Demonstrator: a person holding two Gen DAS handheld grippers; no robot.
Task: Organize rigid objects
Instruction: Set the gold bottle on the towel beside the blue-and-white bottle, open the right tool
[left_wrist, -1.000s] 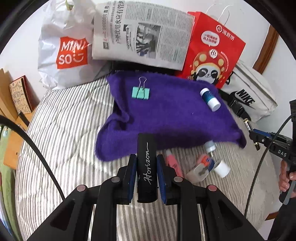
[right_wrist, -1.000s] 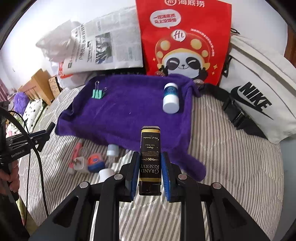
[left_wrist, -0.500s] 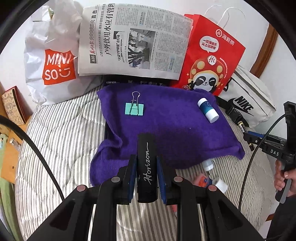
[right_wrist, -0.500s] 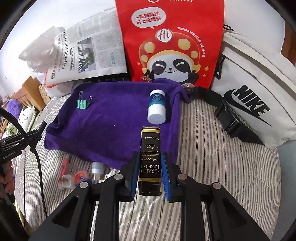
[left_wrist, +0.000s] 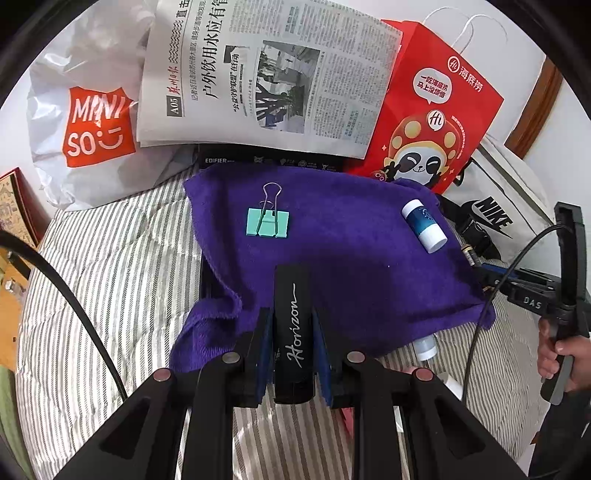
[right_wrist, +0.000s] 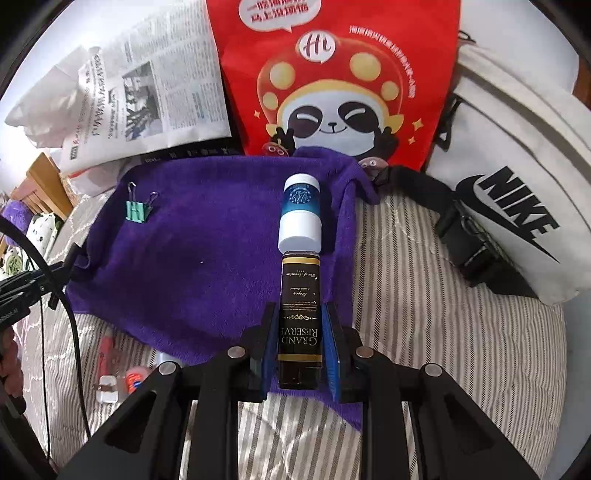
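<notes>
Both grippers are clamped on items over the purple towel (left_wrist: 332, 251): left gripper (left_wrist: 293, 354) pinches a black Horizon case (left_wrist: 293, 328), right gripper (right_wrist: 299, 347) pinches a Grand Reserve box (right_wrist: 299, 317). Mint binder clip (left_wrist: 266, 221) and blue-white bottle (right_wrist: 300, 214) lie on the towel, well apart.

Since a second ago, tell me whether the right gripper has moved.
Yes. The right gripper, shut on the Grand Reserve box, has advanced toward the red panda bag; the box's tip now nearly meets the blue-and-white bottle on the purple towel.
</notes>
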